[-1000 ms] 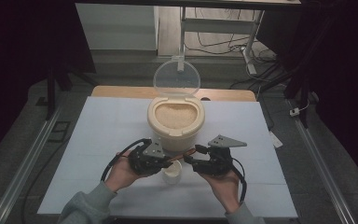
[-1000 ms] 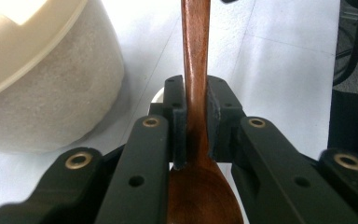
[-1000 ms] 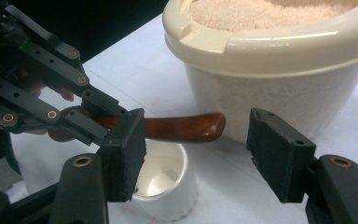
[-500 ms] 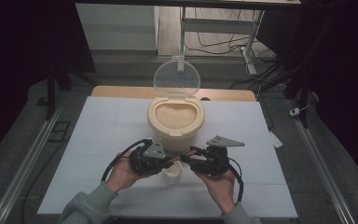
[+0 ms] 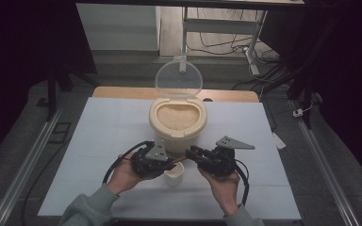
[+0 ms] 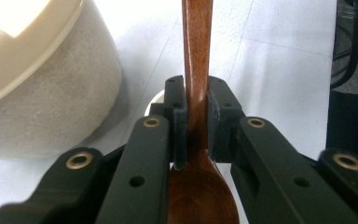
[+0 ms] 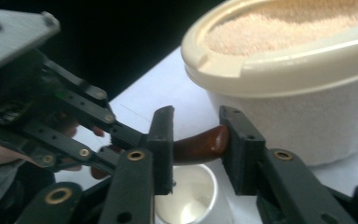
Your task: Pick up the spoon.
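A brown wooden spoon (image 6: 197, 60) lies level between my two grippers, above a small white cup (image 5: 173, 175). My left gripper (image 6: 196, 100) is shut on the spoon's neck, just above the bowl. My right gripper (image 7: 196, 140) faces it from the right. Its jaws have just been closing, and the handle's rounded end (image 7: 203, 143) sits between the pads with a gap still showing. In the high view the left gripper (image 5: 169, 165) and right gripper (image 5: 192, 153) meet over the cup, just in front of a cream container (image 5: 177, 122) full of pale grain.
The container's clear round lid (image 5: 178, 77) stands open at its back. The white table top (image 5: 99, 132) spreads to both sides. A wooden board edge (image 5: 122, 92) lies behind it, and metal rails (image 5: 23, 174) run along the sides. The cup (image 7: 191, 196) is right under the right jaws.
Both hands stay where they were. The right gripper's jaws look narrower around the spoon handle than a second ago.
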The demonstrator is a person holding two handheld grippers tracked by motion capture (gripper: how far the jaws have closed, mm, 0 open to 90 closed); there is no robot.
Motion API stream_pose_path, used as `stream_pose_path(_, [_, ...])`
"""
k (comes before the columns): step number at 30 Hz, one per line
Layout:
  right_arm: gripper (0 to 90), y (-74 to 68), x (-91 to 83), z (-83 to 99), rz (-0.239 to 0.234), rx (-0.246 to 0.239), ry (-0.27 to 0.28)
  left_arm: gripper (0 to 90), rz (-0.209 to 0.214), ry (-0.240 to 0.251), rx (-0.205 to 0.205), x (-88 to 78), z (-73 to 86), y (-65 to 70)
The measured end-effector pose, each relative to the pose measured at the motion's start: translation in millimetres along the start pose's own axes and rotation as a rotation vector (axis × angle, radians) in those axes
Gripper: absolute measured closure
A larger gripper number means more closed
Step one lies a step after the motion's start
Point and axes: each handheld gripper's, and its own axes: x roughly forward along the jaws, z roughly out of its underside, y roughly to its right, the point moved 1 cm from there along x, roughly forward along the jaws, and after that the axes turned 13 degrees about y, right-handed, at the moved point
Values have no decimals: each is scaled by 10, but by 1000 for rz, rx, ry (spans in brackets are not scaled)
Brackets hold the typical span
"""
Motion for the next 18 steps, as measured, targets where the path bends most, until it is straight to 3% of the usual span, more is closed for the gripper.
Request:
stream_pose_path(5, [718, -8, -19, -18, -30, 3, 20, 795, -4, 5, 5, -12, -3, 2])
stream_pose_path(10, [768, 11, -38, -22, -80, 36, 43, 797, -2, 4, 14, -6, -5, 14])
stream_pose_path(18, [826, -45, -51, -41, -140, 13, 73, 796, 0, -4, 26, 14, -5, 30])
